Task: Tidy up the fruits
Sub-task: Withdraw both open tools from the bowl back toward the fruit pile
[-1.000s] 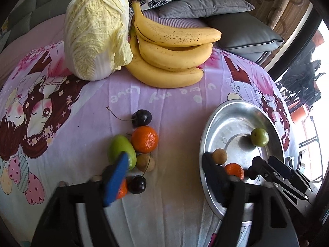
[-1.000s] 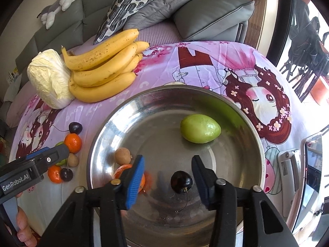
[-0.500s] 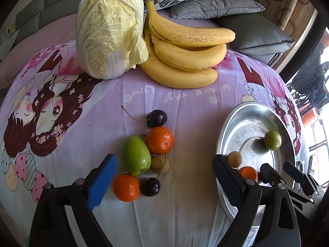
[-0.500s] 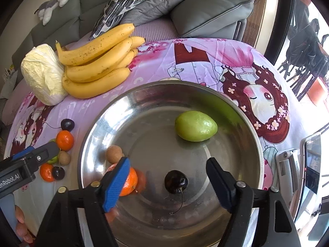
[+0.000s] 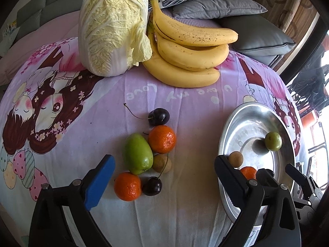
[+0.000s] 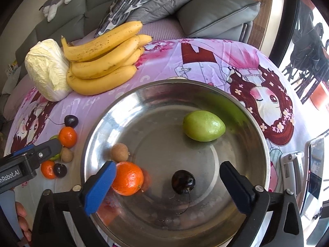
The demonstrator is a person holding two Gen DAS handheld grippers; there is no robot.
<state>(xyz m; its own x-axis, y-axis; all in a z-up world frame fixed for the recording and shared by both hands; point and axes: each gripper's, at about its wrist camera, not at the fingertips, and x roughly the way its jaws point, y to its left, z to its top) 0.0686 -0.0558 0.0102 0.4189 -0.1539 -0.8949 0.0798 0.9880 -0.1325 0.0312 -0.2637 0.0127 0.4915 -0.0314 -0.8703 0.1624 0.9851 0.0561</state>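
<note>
A steel bowl (image 6: 242, 107) holds a green fruit (image 6: 203, 126), a tangerine (image 6: 127, 178), a brown longan (image 6: 119, 152) and a dark cherry (image 6: 183, 181). My right gripper (image 6: 167, 187) is open and empty just above the cherry. On the cloth lies a cluster: green fruit (image 5: 138, 154), two tangerines (image 5: 162, 139) (image 5: 128, 186), two cherries (image 5: 158, 116) (image 5: 152, 185) and a longan (image 5: 162, 163). My left gripper (image 5: 162, 177) is open and empty, low over the cluster's near side. The bowl (image 5: 242, 127) is to its right.
A napa cabbage (image 5: 113, 26) and a bunch of bananas (image 5: 189, 47) lie at the back of the round table with its pink cartoon cloth (image 5: 61, 94). Grey cushions (image 6: 216, 16) lie behind. A phone on a stand (image 6: 314, 164) stands right of the bowl.
My right gripper opened wide and let the cherry rest in the bowl. My left gripper opened wide and shifted, so the fruit cluster now lies between its fingers.
</note>
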